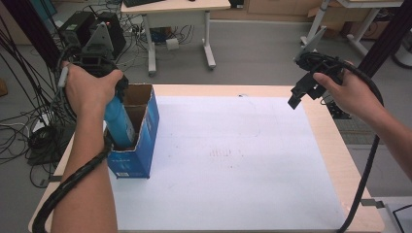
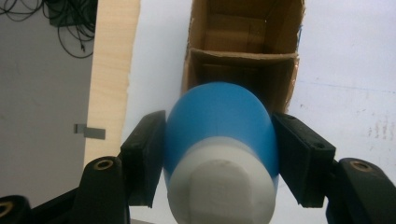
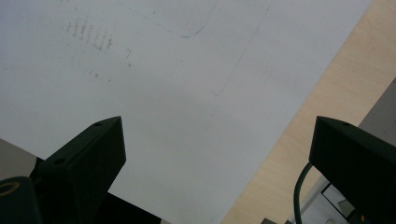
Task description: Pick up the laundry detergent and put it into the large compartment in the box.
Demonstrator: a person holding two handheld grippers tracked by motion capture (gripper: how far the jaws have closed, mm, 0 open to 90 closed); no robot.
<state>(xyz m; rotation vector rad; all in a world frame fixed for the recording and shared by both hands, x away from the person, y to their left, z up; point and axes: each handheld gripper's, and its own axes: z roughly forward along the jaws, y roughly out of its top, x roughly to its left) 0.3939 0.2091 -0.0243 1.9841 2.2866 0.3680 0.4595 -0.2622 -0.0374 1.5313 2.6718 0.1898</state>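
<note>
Most of the white sheet (image 1: 228,160) is lying bare from centre out to 3 o'clock, with wooden table edge (image 1: 335,145) showing beyond it. Blue carton (image 1: 141,141), top open, is standing at 9 o'clock near the sheet's left edge. Left gripper (image 2: 219,144) is clamping a blue bottle (image 2: 219,121) with white cap, its lower end dipping into the carton. Right gripper (image 3: 215,154) is hovering at 2 o'clock, jaws wide apart, gripping nothing.

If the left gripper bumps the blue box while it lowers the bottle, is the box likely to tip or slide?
The blue box stands tall on a narrow base, open-topped, so it probably tips easily. Its thin cardboard walls look light, so it may slide on the white sheet. The blue bottle in the left gripper looks smooth and round, perhaps slippery.
</note>
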